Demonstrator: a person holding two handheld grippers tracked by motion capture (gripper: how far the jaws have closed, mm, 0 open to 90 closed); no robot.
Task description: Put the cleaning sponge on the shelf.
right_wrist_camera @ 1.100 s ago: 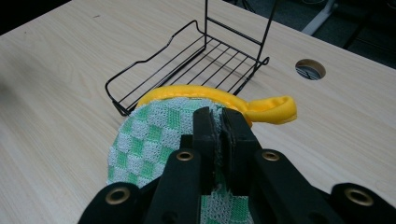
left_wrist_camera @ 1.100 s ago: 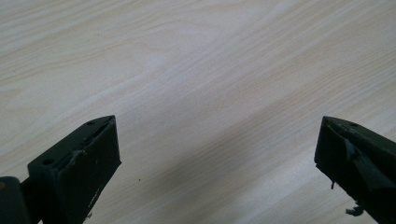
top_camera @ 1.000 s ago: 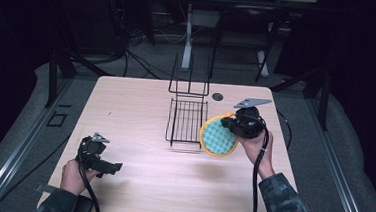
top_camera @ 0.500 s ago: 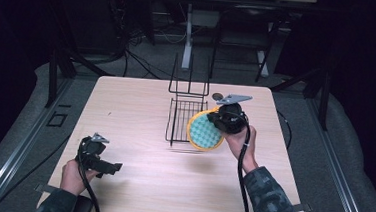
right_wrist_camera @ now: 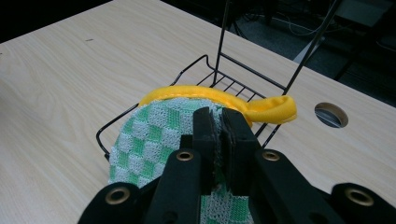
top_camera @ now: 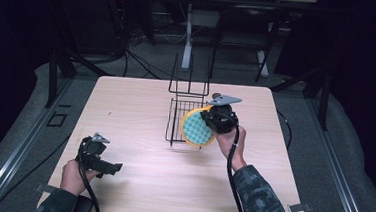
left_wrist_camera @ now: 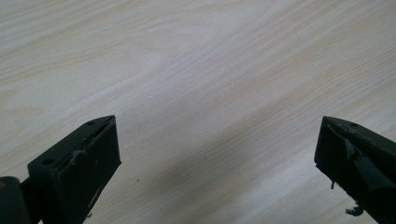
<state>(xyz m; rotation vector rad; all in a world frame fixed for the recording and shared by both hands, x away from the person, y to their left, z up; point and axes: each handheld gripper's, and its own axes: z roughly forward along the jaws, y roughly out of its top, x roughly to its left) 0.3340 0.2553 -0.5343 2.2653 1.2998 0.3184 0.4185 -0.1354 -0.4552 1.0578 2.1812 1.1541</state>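
Pale wooden bench (top_camera: 140, 107): the right gripper (right_wrist_camera: 215, 122), jaws clenched on the green-checked potholder (right_wrist_camera: 154, 135), holds it above the wire rack (top_camera: 180, 116); the left gripper (top_camera: 102, 166) rests released, well apart.

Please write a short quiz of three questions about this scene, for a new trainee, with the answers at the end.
1. True or false: the right claw is shut on the round green-and-white checked cloth pot holder with yellow trim.
2. Where is the pot holder? A) flat on the bare wooden table; B) held tilted over the black wire rack; C) under the left claw.
3. Fill in: the left claw's jaws stand ____ over bare wood.

Key
1. True: both jaws press together on the cloth.
2. B: its yellow rim is over the rack's basket, in the high view and the right gripper view.
3. Open: they stand wide apart with nothing between.
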